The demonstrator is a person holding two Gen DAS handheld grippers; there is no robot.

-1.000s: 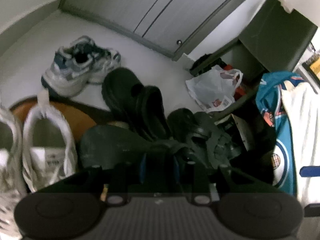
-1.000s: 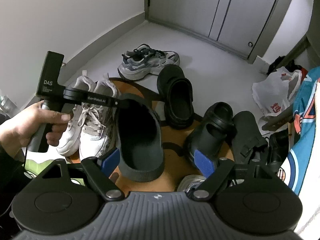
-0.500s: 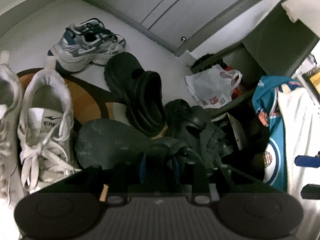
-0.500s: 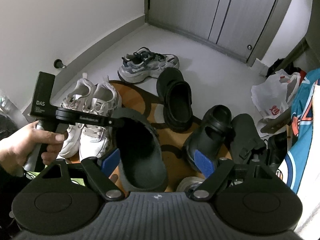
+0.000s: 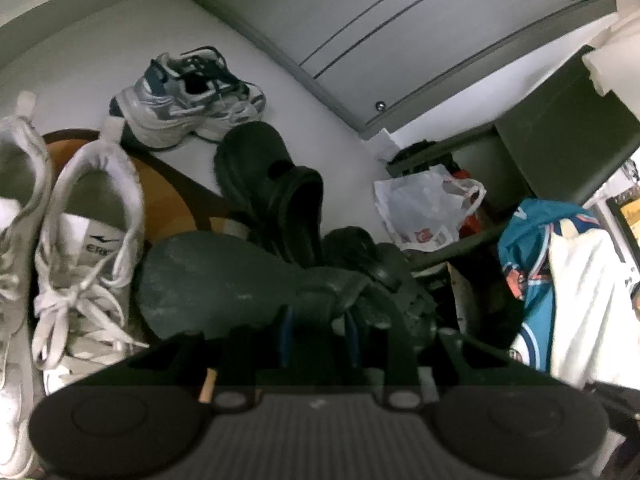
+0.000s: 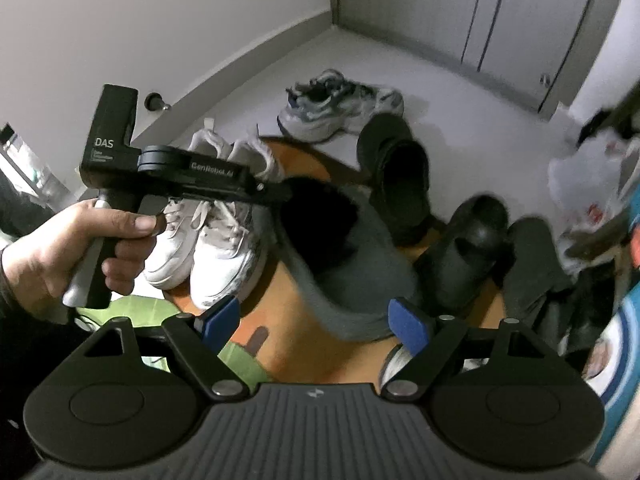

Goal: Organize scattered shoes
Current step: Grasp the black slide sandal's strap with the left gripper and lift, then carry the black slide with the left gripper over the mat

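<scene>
My left gripper (image 5: 316, 316) is shut on the rim of a dark grey slipper (image 5: 224, 280), whose sole faces the left wrist camera. The right wrist view shows a hand holding that gripper (image 6: 276, 196) from the left. The slipper (image 6: 352, 276) hangs tilted over the orange mat (image 6: 304, 348), opening toward the camera. My right gripper (image 6: 316, 320) stands open just below the slipper, blue pads (image 6: 408, 322) apart and touching nothing. A pair of white sneakers (image 6: 216, 248) stands side by side on the mat's left.
Grey-blue sneakers (image 6: 336, 104) lie near the closet doors. One black clog (image 6: 396, 172) and another (image 6: 464, 248) sit on the mat, with a second dark slipper (image 6: 532, 264) to the right. A white plastic bag (image 6: 588, 176) and blue-white clothing (image 5: 560, 280) crowd the right side.
The left gripper has rolled, tipping the slipper so its opening faces the right camera more, and shifted slightly right. The right gripper has stayed open.
</scene>
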